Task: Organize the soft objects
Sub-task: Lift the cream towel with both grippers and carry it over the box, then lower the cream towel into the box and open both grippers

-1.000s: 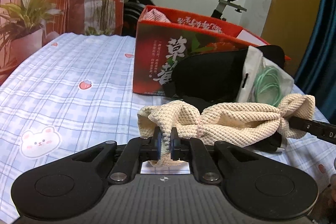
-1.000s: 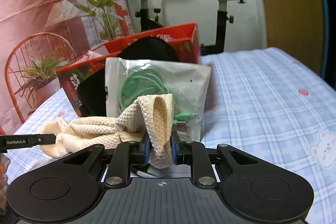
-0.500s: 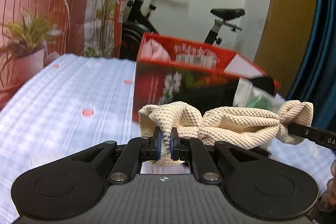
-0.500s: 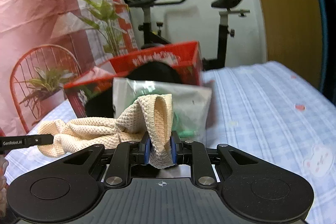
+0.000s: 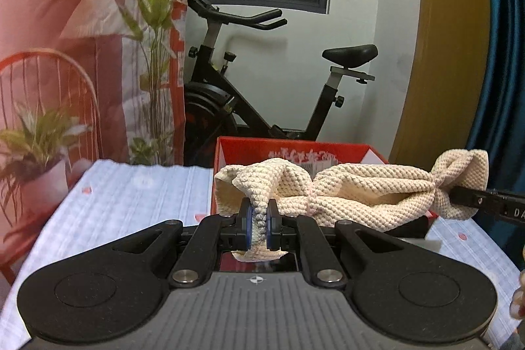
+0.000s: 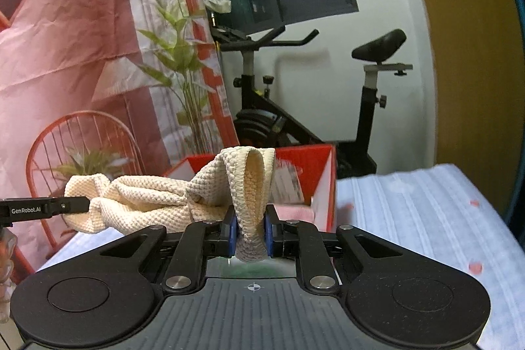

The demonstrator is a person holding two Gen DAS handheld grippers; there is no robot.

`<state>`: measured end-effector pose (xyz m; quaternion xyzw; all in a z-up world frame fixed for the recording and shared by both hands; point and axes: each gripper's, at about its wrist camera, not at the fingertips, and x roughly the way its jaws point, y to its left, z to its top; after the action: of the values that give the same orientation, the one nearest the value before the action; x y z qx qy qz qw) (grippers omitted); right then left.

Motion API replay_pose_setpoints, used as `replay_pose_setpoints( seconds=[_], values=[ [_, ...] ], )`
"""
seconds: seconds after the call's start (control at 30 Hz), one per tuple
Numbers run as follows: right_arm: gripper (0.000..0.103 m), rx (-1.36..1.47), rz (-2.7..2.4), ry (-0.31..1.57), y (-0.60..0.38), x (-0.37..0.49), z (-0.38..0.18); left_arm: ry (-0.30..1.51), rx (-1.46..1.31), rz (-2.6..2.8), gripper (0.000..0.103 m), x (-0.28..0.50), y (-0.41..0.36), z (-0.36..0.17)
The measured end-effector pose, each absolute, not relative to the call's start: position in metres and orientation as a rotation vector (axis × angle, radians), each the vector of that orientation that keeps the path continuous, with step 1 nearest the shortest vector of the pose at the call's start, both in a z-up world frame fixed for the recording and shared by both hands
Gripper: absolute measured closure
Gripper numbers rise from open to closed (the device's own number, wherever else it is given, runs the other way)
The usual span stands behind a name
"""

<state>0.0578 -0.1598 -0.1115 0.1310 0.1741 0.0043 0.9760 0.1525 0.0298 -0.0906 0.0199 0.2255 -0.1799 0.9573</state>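
The cream knitted cloth (image 5: 361, 189) hangs stretched in the air before the red cardboard box (image 5: 295, 150), one end clamped between the left gripper (image 5: 259, 227) fingers, the other squeezed in the right gripper (image 6: 250, 235), above the checked bedsheet (image 5: 131, 195).

Cream waffle-knit cloth (image 5: 367, 186), red box (image 5: 295, 150)

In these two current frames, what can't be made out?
- Red box contents: both views, hidden by the cream knit cloth held across it.
- Box front: left view, covered by the left gripper.
- Person: only fingertips at the frame edge.
- Bedsheet print: blurred.
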Motion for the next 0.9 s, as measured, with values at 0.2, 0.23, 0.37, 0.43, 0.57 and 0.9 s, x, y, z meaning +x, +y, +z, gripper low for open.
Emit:
replay_pose_setpoints(
  seconds=[0.2,0.23,0.37,0.43,0.57,0.9],
  values=[
    [0.089,0.203,0.002,0.378,-0.167,0.099,-0.09,0.474,0.074,-0.35,0.094,0.179,0.016,-0.081],
    [0.089,0.19,0.0,0.386,-0.167,0.106,-0.088,0.479,0.079,-0.349,0.094,0.183,0.013,-0.081],
    [0.089,0.159,-0.009,0.426,-0.168,0.137,-0.087,0.505,0.108,-0.352,0.094,0.201,0.005,-0.084],
    [0.089,0.14,-0.012,0.445,-0.165,0.151,-0.09,0.526,0.141,-0.355,0.094,0.208,-0.002,-0.09],
    [0.089,0.097,0.006,0.533,-0.153,0.177,-0.105,0.607,0.185,-0.374,0.094,0.224,-0.015,-0.103],
    [0.089,0.067,-0.013,0.738,-0.138,0.217,-0.146,0.728,0.183,-0.405,0.094,0.254,-0.031,-0.128]
  ],
)
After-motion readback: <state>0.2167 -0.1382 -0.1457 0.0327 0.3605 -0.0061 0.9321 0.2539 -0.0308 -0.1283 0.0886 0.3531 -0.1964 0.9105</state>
